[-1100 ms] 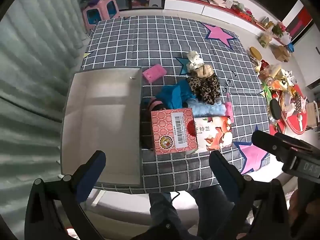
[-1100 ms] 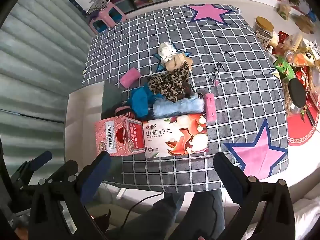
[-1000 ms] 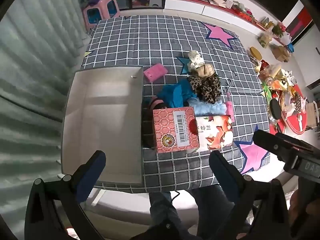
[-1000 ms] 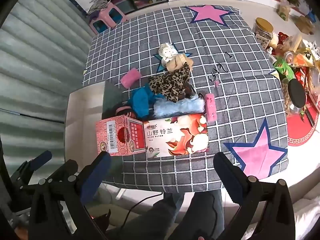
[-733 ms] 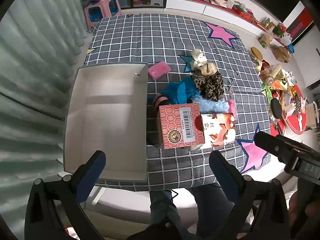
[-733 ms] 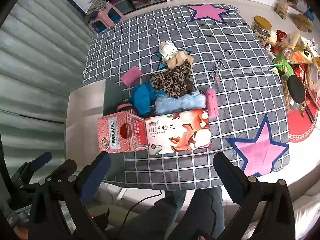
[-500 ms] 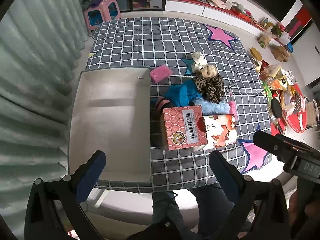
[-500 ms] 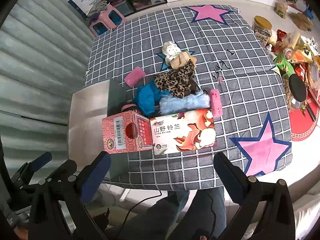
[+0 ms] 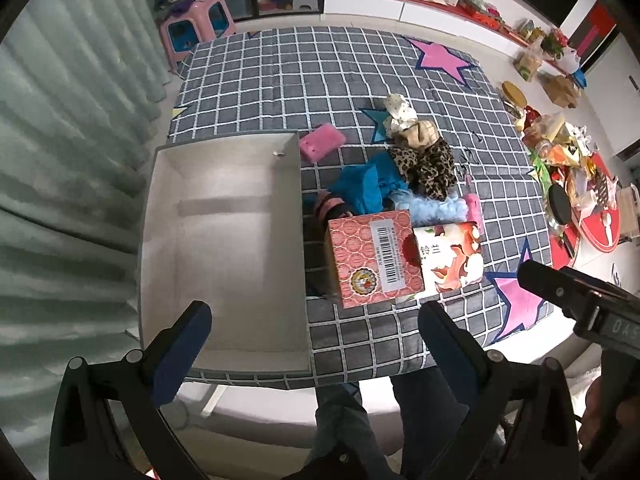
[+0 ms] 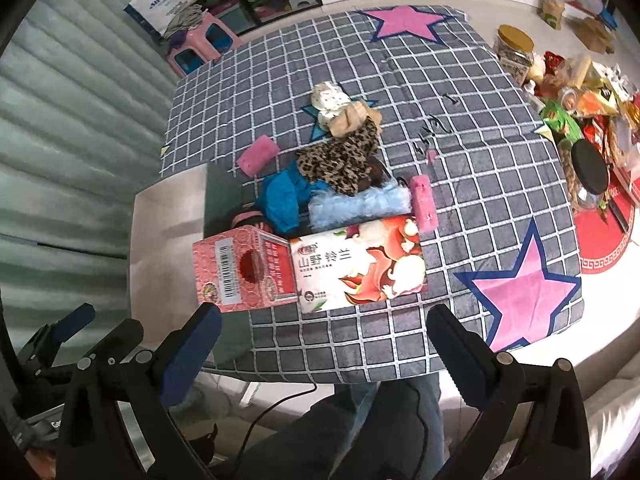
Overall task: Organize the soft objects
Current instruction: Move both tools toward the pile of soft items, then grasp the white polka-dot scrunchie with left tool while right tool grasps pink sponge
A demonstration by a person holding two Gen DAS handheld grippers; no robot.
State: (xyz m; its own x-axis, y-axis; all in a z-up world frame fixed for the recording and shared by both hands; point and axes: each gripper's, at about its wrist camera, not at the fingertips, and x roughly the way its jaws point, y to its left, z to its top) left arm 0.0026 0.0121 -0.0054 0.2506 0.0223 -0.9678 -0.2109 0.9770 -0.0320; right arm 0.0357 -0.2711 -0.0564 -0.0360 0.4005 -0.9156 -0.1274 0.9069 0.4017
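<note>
Both the left gripper [image 9: 312,320] and the right gripper [image 10: 320,324] hang spread wide and empty above the near edge of the grey checked tablecloth [image 9: 288,80]. The heap of soft things, a blue cloth [image 10: 282,196], a leopard-print fabric [image 10: 340,160] and a pale blue fluffy piece [image 10: 356,204], lies mid-table just right of the open white rectangular box [image 9: 224,248]. A red patterned tissue box [image 9: 374,258] and a floral tissue pack [image 10: 360,264] sit touching on the heap's near side.

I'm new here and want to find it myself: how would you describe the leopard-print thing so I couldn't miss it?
Start at the big white box on the checked cloth; a heap of soft things lies just right of it. The leopard cloth sits toward the heap's far side, between the blue cloth and a beige bundle. It alone has brown-and-black spots.
</note>
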